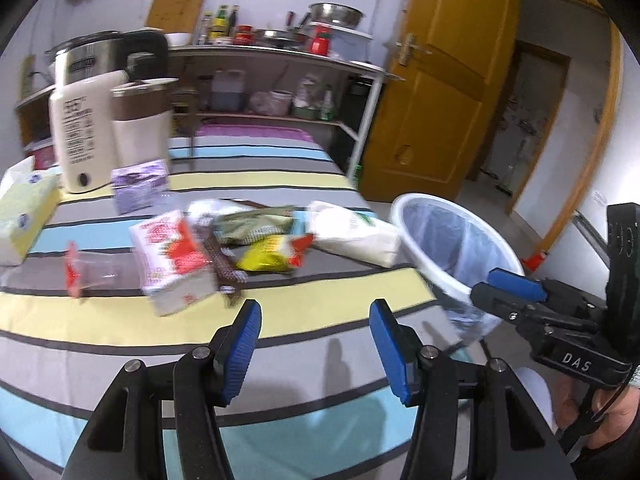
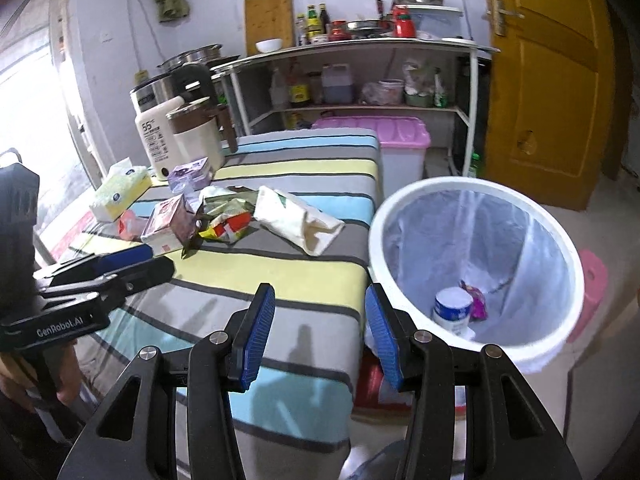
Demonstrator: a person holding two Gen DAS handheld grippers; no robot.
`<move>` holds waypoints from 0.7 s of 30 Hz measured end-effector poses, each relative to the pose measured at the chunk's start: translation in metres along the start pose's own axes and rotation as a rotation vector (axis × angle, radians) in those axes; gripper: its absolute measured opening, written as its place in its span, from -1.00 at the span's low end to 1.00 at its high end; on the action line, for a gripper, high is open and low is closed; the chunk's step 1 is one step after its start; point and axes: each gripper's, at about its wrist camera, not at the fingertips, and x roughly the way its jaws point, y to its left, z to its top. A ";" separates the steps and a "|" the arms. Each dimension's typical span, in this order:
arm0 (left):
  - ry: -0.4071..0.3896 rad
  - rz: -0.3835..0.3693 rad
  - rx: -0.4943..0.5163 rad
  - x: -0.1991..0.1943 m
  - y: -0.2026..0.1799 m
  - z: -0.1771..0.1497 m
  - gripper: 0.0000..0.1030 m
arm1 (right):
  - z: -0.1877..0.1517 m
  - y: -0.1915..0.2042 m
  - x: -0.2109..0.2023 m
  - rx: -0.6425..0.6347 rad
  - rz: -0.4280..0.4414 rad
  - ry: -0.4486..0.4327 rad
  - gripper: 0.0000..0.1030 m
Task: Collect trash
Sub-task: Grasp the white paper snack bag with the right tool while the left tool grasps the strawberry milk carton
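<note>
Above the striped surface (image 2: 280, 176) I hold my left gripper (image 1: 316, 344) and right gripper (image 2: 320, 334) wide open and empty, wrappers (image 2: 224, 224) ahead, bin (image 2: 476, 272) beside.

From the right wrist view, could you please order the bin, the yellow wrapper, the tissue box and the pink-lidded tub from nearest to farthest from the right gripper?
1. Bin, just right of the open right gripper.
2. Yellow wrapper, mid-table, left.
3. Tissue box, far left edge.
4. Pink-lidded tub, beyond the table.
</note>
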 end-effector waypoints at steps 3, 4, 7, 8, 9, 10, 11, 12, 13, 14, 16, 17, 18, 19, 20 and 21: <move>-0.015 0.055 -0.029 -0.003 0.017 0.002 0.09 | 0.006 0.004 0.008 -0.029 -0.002 -0.001 -0.06; -0.019 0.074 -0.044 -0.004 0.024 0.004 0.09 | 0.009 0.006 0.011 -0.038 -0.001 0.000 -0.06; -0.027 0.123 -0.082 -0.003 0.043 0.008 0.09 | 0.016 0.009 0.022 -0.069 -0.004 0.000 -0.04; -0.028 0.138 -0.093 -0.003 0.049 0.010 0.09 | 0.018 0.009 0.025 -0.080 -0.005 0.000 -0.03; -0.029 0.153 -0.105 -0.002 0.054 0.011 0.09 | 0.020 0.010 0.028 -0.090 -0.007 0.001 -0.01; -0.028 0.162 -0.118 -0.001 0.058 0.013 0.11 | 0.023 0.011 0.032 -0.103 -0.008 0.002 0.01; -0.027 0.170 -0.131 0.001 0.062 0.014 0.17 | 0.026 0.011 0.037 -0.117 -0.009 0.001 0.01; -0.026 0.173 -0.139 0.003 0.066 0.016 0.20 | 0.028 0.012 0.040 -0.130 -0.010 0.001 0.02; -0.025 0.175 -0.146 0.005 0.068 0.017 0.23 | 0.030 0.014 0.044 -0.142 -0.011 0.002 0.02; -0.024 0.175 -0.151 0.008 0.068 0.019 0.25 | 0.033 0.015 0.049 -0.159 -0.012 0.004 0.02; -0.016 0.182 -0.164 0.015 0.070 0.022 0.26 | 0.038 0.018 0.058 -0.183 -0.010 0.008 0.02; -0.010 0.185 -0.171 0.019 0.071 0.024 0.26 | 0.039 0.018 0.062 -0.192 -0.009 0.011 0.02; -0.005 0.188 -0.177 0.023 0.071 0.026 0.26 | 0.042 0.020 0.069 -0.206 -0.008 0.017 0.02; 0.002 0.194 -0.183 0.028 0.072 0.027 0.26 | 0.043 0.021 0.072 -0.215 -0.009 0.021 0.02; 0.006 0.203 -0.186 0.032 0.073 0.029 0.26 | 0.044 0.022 0.077 -0.227 -0.010 0.026 0.02; 0.009 0.210 -0.187 0.035 0.073 0.029 0.26 | 0.046 0.024 0.083 -0.243 -0.011 0.030 0.02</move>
